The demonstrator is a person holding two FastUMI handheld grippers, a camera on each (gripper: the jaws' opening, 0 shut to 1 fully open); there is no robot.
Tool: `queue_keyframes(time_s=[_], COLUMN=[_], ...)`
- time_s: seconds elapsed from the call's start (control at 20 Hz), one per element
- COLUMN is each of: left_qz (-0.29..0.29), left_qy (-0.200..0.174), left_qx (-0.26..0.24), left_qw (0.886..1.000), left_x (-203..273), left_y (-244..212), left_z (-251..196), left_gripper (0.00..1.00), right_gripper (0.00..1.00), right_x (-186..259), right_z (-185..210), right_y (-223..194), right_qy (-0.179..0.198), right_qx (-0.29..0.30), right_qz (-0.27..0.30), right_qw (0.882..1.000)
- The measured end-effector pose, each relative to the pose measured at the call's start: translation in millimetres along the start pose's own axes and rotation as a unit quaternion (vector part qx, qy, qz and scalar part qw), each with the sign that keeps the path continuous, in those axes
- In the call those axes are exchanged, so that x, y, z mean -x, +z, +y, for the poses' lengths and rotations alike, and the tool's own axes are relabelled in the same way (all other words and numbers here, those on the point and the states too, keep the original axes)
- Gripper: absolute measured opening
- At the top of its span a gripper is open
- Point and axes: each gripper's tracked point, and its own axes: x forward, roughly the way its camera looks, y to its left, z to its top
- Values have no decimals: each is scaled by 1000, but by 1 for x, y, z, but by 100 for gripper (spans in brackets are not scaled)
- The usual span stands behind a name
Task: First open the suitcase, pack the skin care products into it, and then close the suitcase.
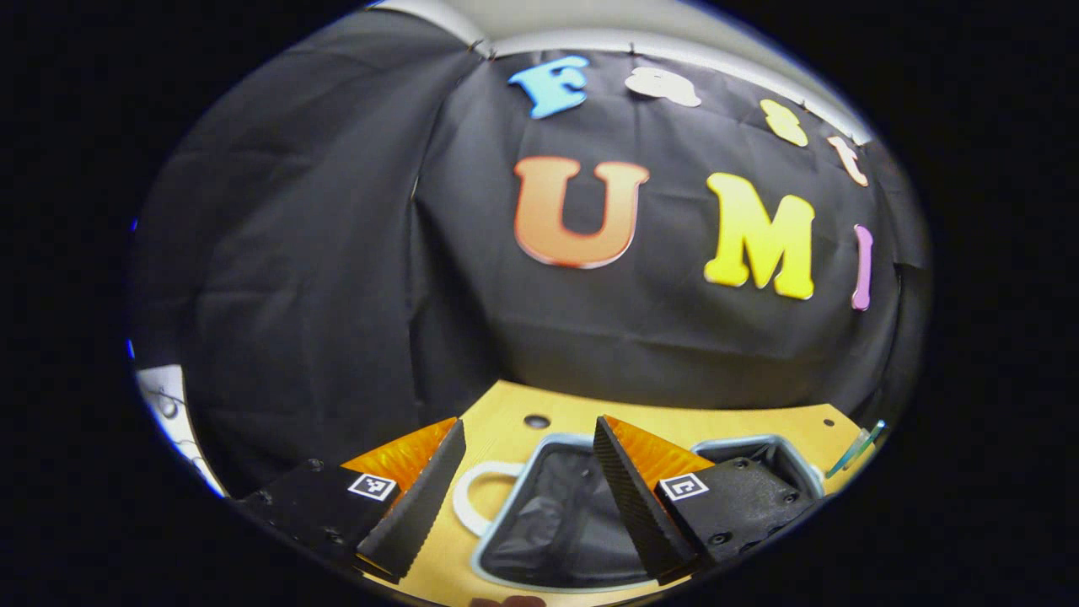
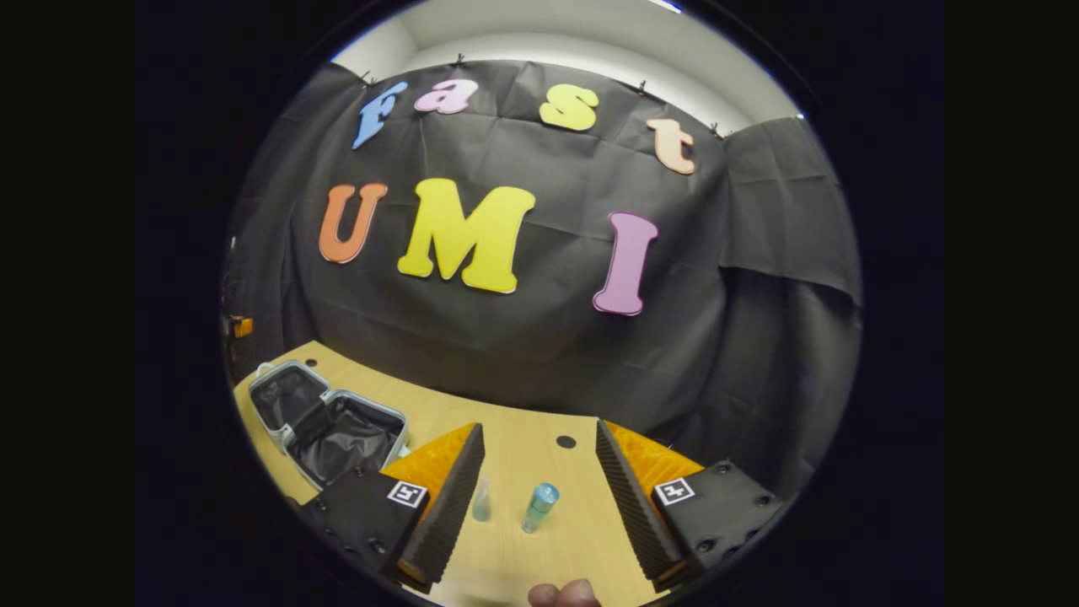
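two bottles (image 2: 538,507) between spread right claw (image 2: 539,497) fingers; suitcase (image 2: 329,426) open

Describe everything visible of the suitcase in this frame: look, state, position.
The small pale grey hard-shell suitcase lies fully open and flat on the light wooden table, its two halves side by side, both lined with crumpled black fabric and seemingly empty. A white loop handle sticks out from one half. The open left gripper hovers just above it; its fingers' contact cannot be judged.
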Motion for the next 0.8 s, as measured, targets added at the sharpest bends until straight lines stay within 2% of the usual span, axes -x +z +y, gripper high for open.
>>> queue_keyframes(time_s=[0.1, 0.2, 0.4, 0.7, 0.8], left_qz=[10, 12, 3, 3, 23], left_qy=[-23, -21, -48, -156, -182], left_qx=[5, -8, -84, -103, -79], left_qw=[1000, 1000, 995, 982, 980], left_x=[20, 42, 78, 110, 117], left_y=[8, 4, -13, -54, -77], left_z=[-60, -110, -208, -366, -405], left_gripper=[98, 98, 98, 99, 100], right_gripper=[78, 79, 79, 78, 79], right_x=[-2, -2, -1, 1, 0], right_z=[-17, -35, -64, -86, -94], right_y=[0, -6, -23, -70, -88], right_qy=[-8, -14, -5, 27, 36], right_qx=[-11, -14, -22, -34, -36], right_qz=[-10, -13, -15, 13, 27], right_qw=[1000, 1000, 1000, 999, 998])
